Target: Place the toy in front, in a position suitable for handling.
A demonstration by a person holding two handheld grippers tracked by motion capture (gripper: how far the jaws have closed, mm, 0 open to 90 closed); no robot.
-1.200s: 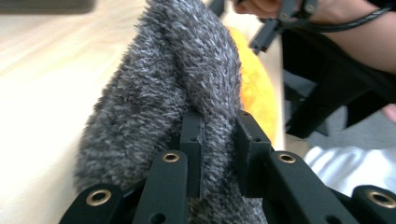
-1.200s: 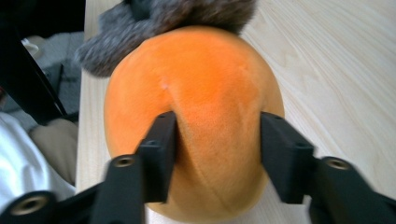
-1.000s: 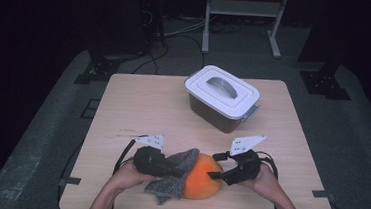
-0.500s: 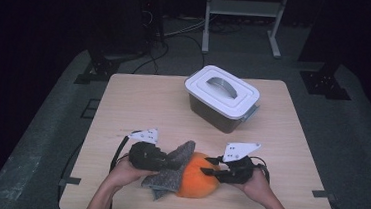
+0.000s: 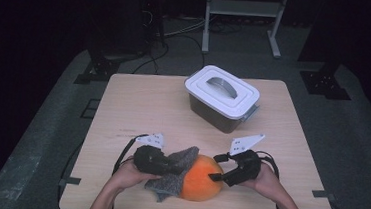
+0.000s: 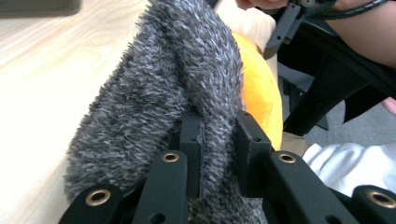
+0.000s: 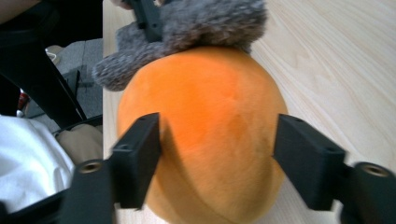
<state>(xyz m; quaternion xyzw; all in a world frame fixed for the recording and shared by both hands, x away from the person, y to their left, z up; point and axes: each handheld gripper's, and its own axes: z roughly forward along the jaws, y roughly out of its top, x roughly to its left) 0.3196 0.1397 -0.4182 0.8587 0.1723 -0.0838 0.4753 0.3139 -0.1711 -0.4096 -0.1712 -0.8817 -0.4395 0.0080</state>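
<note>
The fuzzy grey cloth (image 5: pixel 173 174) covers the left side of the orange ball (image 5: pixel 200 183). In the right claw view, the ball's bottom is cut off. What is inside the lidded box (image 5: pixel 221 98) cannot be seen.

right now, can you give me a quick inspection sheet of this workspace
surface: light wooden table, bare apart from the items below
job's things: orange plush ball at the near edge; grey fuzzy cloth draped over its left side
clutter: lidded grey bin with a white handled lid, at the far side
grippers: left tool shut on the grey fuzzy cloth; right tool has just been opening, jaws either side of the ball, right pad clear of it, left pad close against it
cables: one trails from each tool; more lie on the floor beyond the table
surroundings: dark room, grey floor, metal stand legs behind
</note>
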